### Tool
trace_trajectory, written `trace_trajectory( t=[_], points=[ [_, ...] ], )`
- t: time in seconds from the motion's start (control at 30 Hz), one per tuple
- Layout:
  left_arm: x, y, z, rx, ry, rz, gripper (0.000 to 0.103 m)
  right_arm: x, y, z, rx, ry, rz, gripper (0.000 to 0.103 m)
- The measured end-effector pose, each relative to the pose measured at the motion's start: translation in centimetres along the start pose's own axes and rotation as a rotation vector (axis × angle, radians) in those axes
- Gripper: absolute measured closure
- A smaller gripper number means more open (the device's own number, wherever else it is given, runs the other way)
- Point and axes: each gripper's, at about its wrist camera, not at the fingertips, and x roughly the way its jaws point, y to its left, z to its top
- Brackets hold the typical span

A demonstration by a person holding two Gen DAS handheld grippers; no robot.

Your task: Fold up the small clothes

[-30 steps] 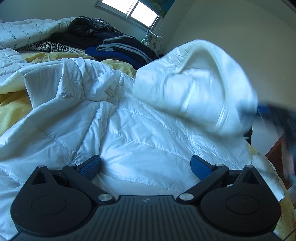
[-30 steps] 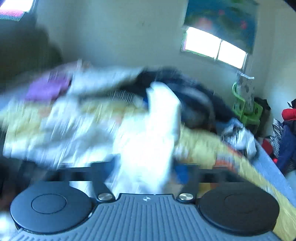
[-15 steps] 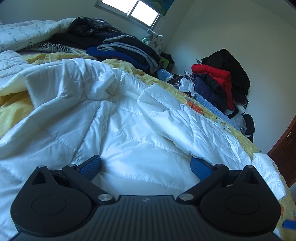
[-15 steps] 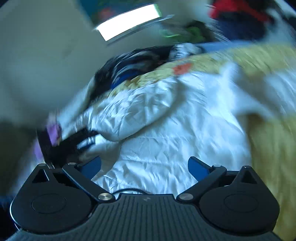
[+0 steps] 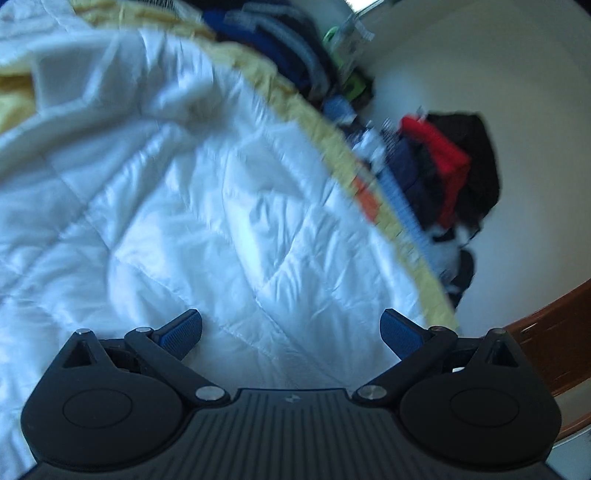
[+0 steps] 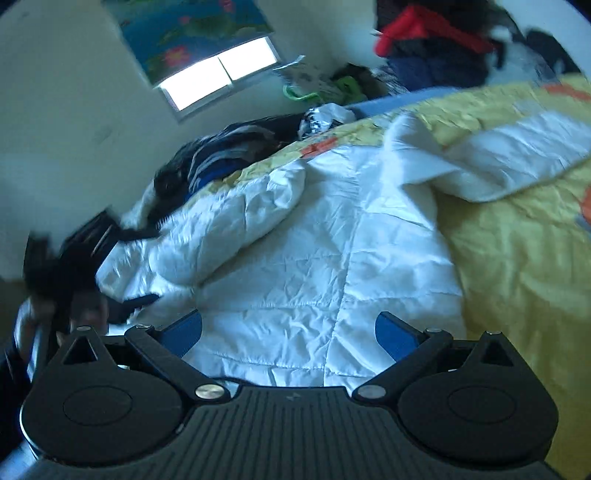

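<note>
White quilted jackets: one point(image 5: 207, 206), spread over the bed.
Grippers: two, the left gripper point(image 5: 291, 328) and the right gripper point(image 6: 289, 328), each with two blue pads set wide apart.
Yellow bedspreads: one point(image 6: 517, 258), under the jacket.
Windows: one point(image 6: 221, 72), far wall, two lit panes.
Patterned blinds: one point(image 6: 192, 26), above the window.
Clothes heaps: two, a dark pile point(image 6: 221, 155) on the far end of the bed, and a red, navy and black heap point(image 5: 443, 166) right of the bed; pieces too blurred to count.

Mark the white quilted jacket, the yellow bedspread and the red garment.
white quilted jacket point(image 6: 314, 266): right wrist view, quilted body panel.
yellow bedspread point(image 6: 517, 258): right wrist view, bare stretch beside the jacket.
red garment point(image 5: 439, 147): left wrist view, its middle.
</note>
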Motion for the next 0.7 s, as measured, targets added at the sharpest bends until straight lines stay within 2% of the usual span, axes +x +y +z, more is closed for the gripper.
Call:
trace_trajectory(
  t=[0.1, 0.13, 0.17, 0.2, 0.23, 0.3, 0.4, 0.47, 0.57, 0.63, 0.7],
  points=[
    [1.0, -1.4, 0.2, 0.062, -0.046, 0.030, 0.001, 1.1, 0.6, -1.1, -0.060, 0.012, -0.034, 0.001],
    [1.3, -1.9, 0.3, 0.082, -0.064, 0.039, 0.007, 1.4, 0.7, -1.5, -0.079, 0.009, -0.039, 0.001],
    [1.5, -2.4, 0.5, 0.101, -0.075, 0.040, 0.021, 1.6, 0.9, -1.9, -0.096, 0.005, -0.043, 0.001],
    [2.1, -3.0, 0.8, 0.122, -0.061, 0.043, 0.061, 1.6, 1.0, -2.1, -0.106, 0.004, -0.049, 0.000],
    [2.8, -3.5, 1.2, 0.141, -0.030, 0.060, 0.080, 1.7, 1.2, -2.0, -0.113, 0.006, -0.053, 0.000],
    [4.4, -4.4, 1.7, 0.176, 0.008, 0.100, 0.082, 2.0, 1.0, -2.0, -0.108, 0.012, -0.047, 0.000],
    [5.3, -6.1, 2.6, 0.251, -0.022, 0.114, 0.091, 2.0, 0.6, -1.9, -0.088, 0.009, -0.029, 0.000],
    [4.4, -8.1, 3.7, 0.301, -0.090, 0.041, 0.093, 2.0, 0.4, -2.0, -0.074, 0.004, -0.016, 0.000],
    [1.2, -10.2, 4.8, 0.318, -0.188, -0.153, 0.093, 1.9, 0.1, -2.0, -0.054, -0.003, -0.004, 0.001],
    [0.2, -10.7, 4.7, 0.326, -0.185, -0.206, 0.093, 2.0, 0.0, -1.9, -0.048, -0.005, -0.001, 0.001],
    [0.5, -9.7, 3.8, 0.316, -0.114, -0.182, 0.093, 2.1, -0.1, -1.9, -0.048, -0.005, -0.001, 0.001]
  ],
)
